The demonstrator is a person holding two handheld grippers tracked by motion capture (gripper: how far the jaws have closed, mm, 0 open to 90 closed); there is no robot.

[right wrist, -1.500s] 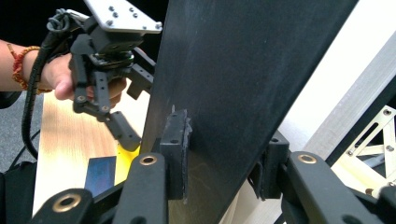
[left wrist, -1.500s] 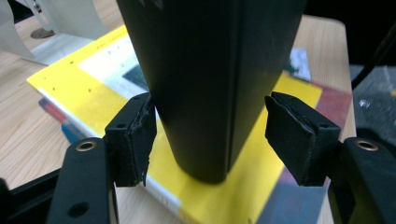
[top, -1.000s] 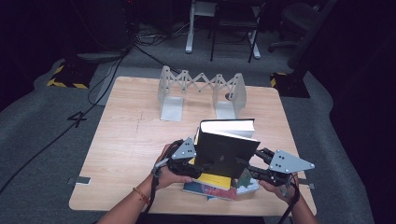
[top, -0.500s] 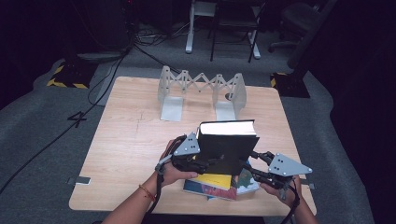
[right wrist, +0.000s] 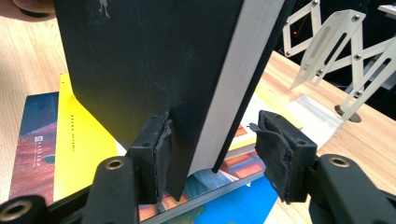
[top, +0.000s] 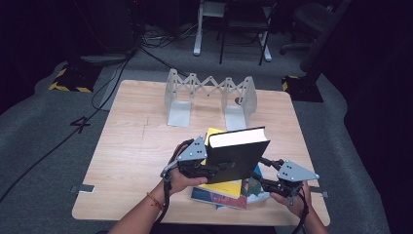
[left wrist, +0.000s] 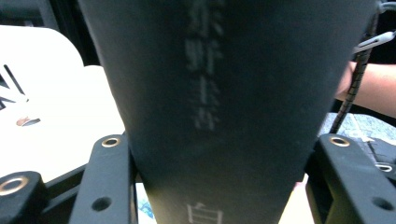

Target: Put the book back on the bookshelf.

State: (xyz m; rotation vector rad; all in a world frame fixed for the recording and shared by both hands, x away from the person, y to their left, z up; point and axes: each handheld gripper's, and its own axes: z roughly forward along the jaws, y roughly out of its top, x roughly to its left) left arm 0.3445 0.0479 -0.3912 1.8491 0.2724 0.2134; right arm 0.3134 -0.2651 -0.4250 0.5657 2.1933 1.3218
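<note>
Your left gripper clamps black book by spine, jaws just closing snug against matte cover. Your right gripper has just been opening: one worn foam pad touches cover, other stands clear of page edge. Book upright over glossy yellow book on stack. Pale wood table, white accordion rack behind, grey carpet.
</note>
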